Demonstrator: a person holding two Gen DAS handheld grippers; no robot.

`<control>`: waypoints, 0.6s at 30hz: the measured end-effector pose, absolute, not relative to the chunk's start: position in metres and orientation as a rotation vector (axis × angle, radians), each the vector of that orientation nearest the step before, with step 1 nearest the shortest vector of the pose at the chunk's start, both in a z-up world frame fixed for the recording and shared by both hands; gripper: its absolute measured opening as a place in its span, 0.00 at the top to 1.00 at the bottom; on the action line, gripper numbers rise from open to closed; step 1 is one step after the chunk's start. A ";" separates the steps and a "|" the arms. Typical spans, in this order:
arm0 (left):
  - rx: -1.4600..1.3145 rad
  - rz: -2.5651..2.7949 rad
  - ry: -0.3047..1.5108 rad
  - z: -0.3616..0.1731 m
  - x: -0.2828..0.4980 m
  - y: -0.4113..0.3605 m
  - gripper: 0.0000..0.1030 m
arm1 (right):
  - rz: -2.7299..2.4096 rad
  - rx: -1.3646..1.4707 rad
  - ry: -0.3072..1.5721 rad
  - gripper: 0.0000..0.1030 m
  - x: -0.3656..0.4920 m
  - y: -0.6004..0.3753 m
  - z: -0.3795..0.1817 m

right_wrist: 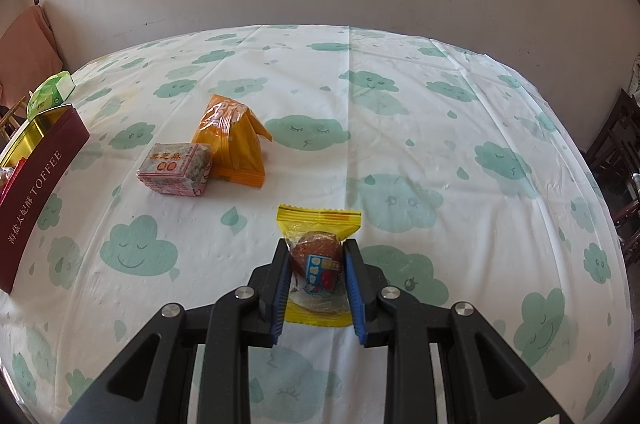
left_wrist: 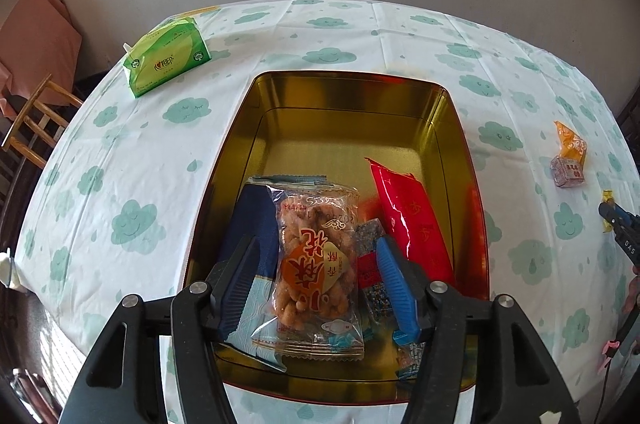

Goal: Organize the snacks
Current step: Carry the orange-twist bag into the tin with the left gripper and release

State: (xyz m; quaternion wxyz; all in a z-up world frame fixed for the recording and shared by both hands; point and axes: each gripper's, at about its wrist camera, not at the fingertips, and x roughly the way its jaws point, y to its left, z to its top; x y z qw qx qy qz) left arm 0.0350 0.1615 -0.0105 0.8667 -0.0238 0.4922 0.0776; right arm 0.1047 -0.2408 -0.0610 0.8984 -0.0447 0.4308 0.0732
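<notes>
Gold-lined metal forms the rectangular tin (left_wrist: 352, 96) that fills the middle of the left wrist view, dark red on its outside. The left gripper (left_wrist: 316, 256) hangs over its near end with its blue-padded fingers (left_wrist: 394, 284) spread wide, holding nothing. Between them, lower centre, lies a clear packet of fried twists with an orange label (left_wrist: 316, 264), resting on a navy and pale blue packet (left_wrist: 250, 236). A long red foil packet (left_wrist: 408, 216) lies to the right inside the tin, with a small speckled packet (left_wrist: 370, 236) beside it. At upper left a green tissue pack (left_wrist: 166, 54) sits on the cloud-print tablecloth (left_wrist: 120, 164).

In the right wrist view, the right gripper (right_wrist: 316, 260) at lower centre is closed on a yellow-edged clear packet holding a brown round cake (right_wrist: 318, 256), pinched at its sides on the cloth. Above and left of it, well apart, an orange wrapped snack (right_wrist: 236, 140) leans against a small pinkish block packet with red print (right_wrist: 176, 168). The tin shows at the left edge, lettered TOFFEE.
</notes>
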 end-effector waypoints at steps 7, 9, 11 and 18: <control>-0.019 0.194 0.972 -0.002 0.028 0.154 0.34 | 0.116 -0.095 0.904 0.75 0.105 -0.238 -0.060; -0.021 0.185 0.966 -0.003 0.027 0.151 0.30 | 0.106 -0.098 0.911 0.76 0.106 -0.237 -0.060; -0.027 0.175 0.966 -0.004 0.026 0.149 0.27 | 0.096 -0.103 0.918 0.76 0.107 -0.235 -0.060; -0.030 0.135 0.953 -0.005 0.014 0.149 0.20 | 0.083 -0.126 0.930 0.76 0.104 -0.223 -0.055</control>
